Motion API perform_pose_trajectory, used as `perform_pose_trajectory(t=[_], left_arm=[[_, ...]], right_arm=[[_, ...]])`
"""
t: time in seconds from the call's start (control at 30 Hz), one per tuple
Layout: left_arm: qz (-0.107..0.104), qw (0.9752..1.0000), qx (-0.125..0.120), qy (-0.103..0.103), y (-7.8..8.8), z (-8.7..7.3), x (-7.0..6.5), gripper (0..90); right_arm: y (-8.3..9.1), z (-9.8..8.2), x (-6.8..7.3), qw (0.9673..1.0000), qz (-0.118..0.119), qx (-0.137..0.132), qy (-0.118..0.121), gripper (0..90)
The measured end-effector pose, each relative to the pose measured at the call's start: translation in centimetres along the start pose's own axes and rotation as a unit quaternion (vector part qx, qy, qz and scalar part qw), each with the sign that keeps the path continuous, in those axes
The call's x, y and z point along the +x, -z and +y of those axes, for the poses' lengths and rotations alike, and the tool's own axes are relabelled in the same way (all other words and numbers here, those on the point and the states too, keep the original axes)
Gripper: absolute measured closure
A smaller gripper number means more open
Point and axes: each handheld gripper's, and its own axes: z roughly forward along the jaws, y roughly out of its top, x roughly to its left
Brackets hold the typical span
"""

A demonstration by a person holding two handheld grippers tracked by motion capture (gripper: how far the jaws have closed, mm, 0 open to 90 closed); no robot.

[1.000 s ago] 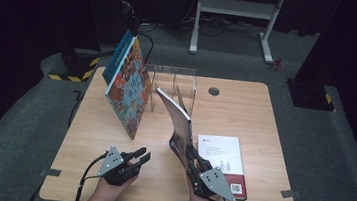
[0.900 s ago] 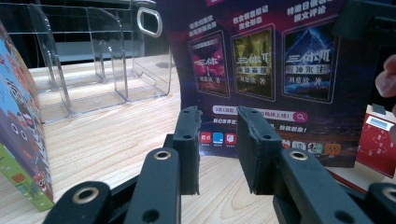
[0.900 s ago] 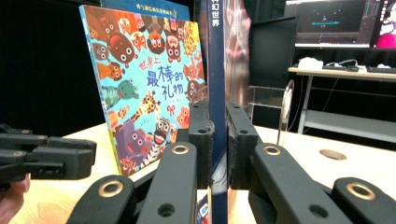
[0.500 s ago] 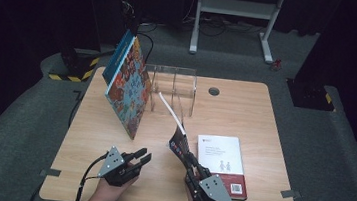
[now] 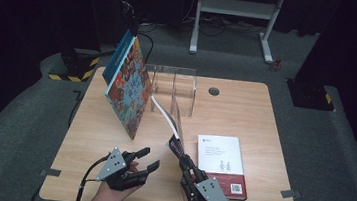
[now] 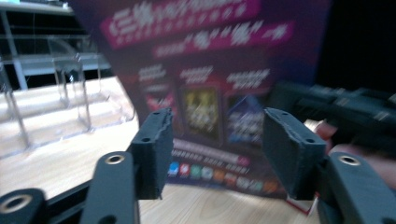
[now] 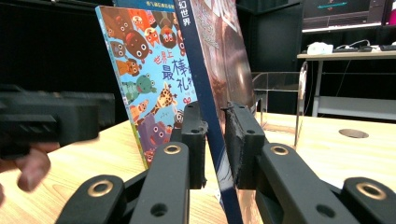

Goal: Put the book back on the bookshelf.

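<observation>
right hand-held gripper [image 7: 215,140] clamps thin book [image 7: 212,84] by its lower edge; book slants toward rack [image 5: 174,87] ahead. left hand-held gripper [image 6: 215,149] has just been opening, seemingly empty.

A thin dark-spined book [image 7: 212,107], purple-backed with blurred print, is held tilted on edge above the table, between the clear rack and a white book.

Evenly lit tabletop [image 5: 245,112], surroundings beyond it dark, left gripper view motion-blurred, right gripper view sharp, soft shadows.
</observation>
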Motion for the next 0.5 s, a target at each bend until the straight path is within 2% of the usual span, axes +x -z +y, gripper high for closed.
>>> perform_pose_trajectory(t=[0.13, 0.3, 0.5], left_arm=[[-0.004, 0.9999, -0.006, 0.012, -0.3, 1.3, -0.9, 35.9], [-0.003, 0.9999, -0.014, 0.008, -1.0, 3.0, -2.1, 33.0], [0.006, 0.9998, -0.015, 0.013, -1.7, 4.0, -2.9, 30.9]], right_arm=[[-0.1, -0.1, 0.2, 1.0, -0.001, 0.001, -0.003, 78.0], [-0.1, -0.1, 0.4, 1.0, -0.002, 0.0, -0.006, 77.8], [-0.2, -0.1, 0.4, 0.9999, -0.005, 0.0, -0.009, 77.8]])
